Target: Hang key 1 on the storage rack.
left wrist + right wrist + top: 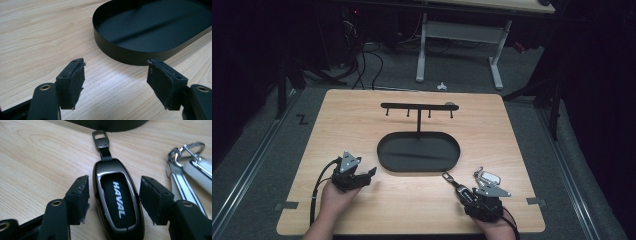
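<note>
Haval key fob (117, 201), glossy black with a short strap and metal loop at its far end, lay flat on the worktop (362, 120) near its front right edge, just in front of the black oval tray (387, 159). Toward the left, the left gripper (115, 75) rested low over bare wood, its fingers (72, 80) spread wide and holding nothing, the tray's wall just beyond them. At the right, the right gripper (113, 197) had its fingers (153, 195) wide on either side of the fob, apart from it. Beside it lay a white-and-silver key set (187, 167) on a ring.
</note>
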Action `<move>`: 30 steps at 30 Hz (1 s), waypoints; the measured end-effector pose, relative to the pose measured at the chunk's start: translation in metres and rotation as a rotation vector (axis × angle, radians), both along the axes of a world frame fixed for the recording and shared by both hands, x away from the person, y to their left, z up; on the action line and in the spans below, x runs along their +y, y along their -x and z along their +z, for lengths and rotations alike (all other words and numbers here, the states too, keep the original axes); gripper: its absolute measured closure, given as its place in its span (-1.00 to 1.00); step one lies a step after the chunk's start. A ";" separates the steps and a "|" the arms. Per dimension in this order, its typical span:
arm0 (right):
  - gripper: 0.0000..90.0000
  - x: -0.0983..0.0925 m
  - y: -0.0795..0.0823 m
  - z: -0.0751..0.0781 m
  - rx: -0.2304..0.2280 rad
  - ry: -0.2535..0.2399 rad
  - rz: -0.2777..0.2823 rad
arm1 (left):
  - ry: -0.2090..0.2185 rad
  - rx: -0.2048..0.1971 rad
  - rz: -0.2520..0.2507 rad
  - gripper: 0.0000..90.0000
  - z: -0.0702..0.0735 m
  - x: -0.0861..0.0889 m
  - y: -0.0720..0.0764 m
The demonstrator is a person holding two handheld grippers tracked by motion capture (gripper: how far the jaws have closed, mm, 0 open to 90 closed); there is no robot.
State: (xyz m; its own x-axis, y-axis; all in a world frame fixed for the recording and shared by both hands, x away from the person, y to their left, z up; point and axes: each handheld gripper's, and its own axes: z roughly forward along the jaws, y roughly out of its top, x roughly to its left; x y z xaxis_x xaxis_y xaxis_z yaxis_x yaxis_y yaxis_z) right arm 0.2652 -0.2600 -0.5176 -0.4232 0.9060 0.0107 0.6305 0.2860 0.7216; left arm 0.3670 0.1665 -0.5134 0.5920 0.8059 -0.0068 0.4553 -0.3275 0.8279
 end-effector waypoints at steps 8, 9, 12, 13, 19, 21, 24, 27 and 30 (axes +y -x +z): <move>-0.15 0.007 -0.013 0.004 0.043 0.034 0.033 | 0.026 0.006 0.003 -0.32 0.000 0.007 -0.001; -0.17 0.009 -0.016 0.005 0.049 0.046 0.039 | 0.026 0.006 0.003 -0.32 0.000 0.007 -0.001; -0.20 0.013 -0.022 0.008 0.059 0.075 0.052 | 0.024 0.005 0.001 -0.32 0.000 0.008 -0.001; -0.20 0.017 -0.027 0.010 0.069 0.099 0.069 | 0.030 0.006 0.001 -0.32 0.001 0.009 -0.001; -0.20 0.024 -0.038 0.012 0.105 0.149 0.115 | 0.036 0.005 -0.001 -0.31 0.001 0.009 0.000; -0.20 0.026 -0.041 0.013 0.126 0.154 0.126 | 0.036 0.007 -0.001 -0.31 0.001 0.009 -0.001; -0.22 0.029 -0.047 0.016 0.144 0.180 0.135 | 0.042 0.010 -0.003 -0.31 0.001 0.009 -0.001; -0.22 0.032 -0.053 0.020 0.165 0.193 0.147 | 0.045 0.011 -0.003 -0.31 0.002 0.009 -0.001; -0.23 0.036 -0.057 0.024 0.190 0.223 0.172 | 0.046 0.010 -0.004 -0.30 0.002 0.009 -0.001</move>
State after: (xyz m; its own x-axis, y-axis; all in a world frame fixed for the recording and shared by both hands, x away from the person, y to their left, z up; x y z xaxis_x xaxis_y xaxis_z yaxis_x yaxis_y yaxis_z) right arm 0.3225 -0.2238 -0.4936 -0.5797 0.8102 -0.0863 0.6762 0.5375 0.5038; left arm 0.3675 0.1751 -0.5118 0.5945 0.8025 -0.0497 0.4622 -0.2905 0.8378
